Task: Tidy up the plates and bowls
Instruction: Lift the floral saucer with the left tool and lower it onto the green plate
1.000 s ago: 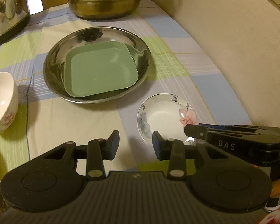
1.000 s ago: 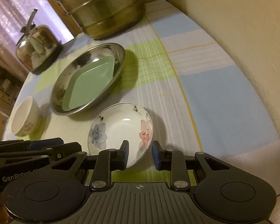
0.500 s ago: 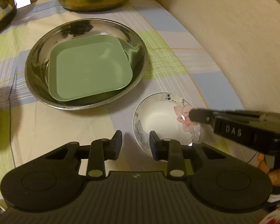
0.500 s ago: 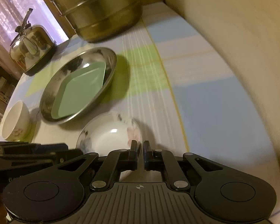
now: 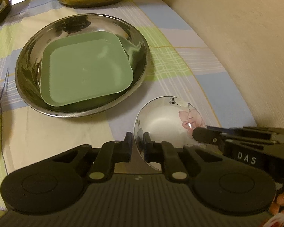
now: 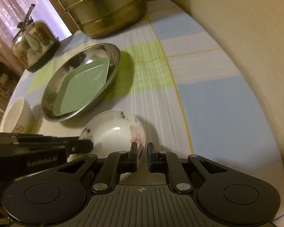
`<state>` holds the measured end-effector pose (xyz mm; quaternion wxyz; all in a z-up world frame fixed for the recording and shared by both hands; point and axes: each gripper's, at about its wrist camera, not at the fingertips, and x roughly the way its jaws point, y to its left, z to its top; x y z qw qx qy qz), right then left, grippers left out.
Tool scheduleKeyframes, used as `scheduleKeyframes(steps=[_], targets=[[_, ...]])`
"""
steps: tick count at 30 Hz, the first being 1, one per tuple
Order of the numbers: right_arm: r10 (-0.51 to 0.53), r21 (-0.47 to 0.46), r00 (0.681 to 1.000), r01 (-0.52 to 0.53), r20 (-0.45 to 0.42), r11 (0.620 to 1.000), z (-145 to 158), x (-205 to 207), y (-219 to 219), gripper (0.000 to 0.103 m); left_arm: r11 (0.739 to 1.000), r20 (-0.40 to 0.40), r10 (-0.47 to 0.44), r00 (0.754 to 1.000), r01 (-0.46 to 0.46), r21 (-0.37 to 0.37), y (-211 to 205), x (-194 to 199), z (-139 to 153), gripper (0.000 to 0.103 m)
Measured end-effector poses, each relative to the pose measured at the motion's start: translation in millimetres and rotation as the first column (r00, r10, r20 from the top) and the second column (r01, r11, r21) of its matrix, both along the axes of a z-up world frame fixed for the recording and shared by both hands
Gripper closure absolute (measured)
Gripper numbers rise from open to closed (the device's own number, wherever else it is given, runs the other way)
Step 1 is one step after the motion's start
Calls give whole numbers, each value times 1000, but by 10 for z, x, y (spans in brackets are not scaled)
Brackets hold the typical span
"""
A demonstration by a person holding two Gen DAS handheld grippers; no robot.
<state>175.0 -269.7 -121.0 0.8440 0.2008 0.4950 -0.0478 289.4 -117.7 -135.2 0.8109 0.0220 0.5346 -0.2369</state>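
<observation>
Both grippers pinch the floral bowl [image 5: 166,119] rim — left gripper [image 5: 136,147] on its left edge, right gripper [image 6: 142,155] on its right. Lift level, evenly. Bowl: white, pink flower, glossy, near table edge. Beyond — green square plate [image 5: 85,75] inside steel dish [image 5: 28,56].

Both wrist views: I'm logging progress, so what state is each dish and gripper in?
Floral bowl: tilted, rim gripped on two sides.
Left gripper: shut on the bowl's rim.
Right gripper: shut on the opposite rim.
Green plate: nested in the steel plate.
White bowl: upright, untouched.
</observation>
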Motion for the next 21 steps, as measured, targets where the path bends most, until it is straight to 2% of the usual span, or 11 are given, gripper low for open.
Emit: scheduleKeyframes(steps=[6,12,21], targets=[[-24,34,1000,24,0,999,-15,-14,-29,93,1000,-2,6,1000,-7,-7,11,-10,-4,95],[-22,23,1000,21,4,1000,15,-13,-23,96,1000,-16,13,1000,-13,-17,26,-28,17,95],[-10,27,999,9,35,1000,214,20,-33,98,998,7,41,999,-41,-47,100,-60,197,95]])
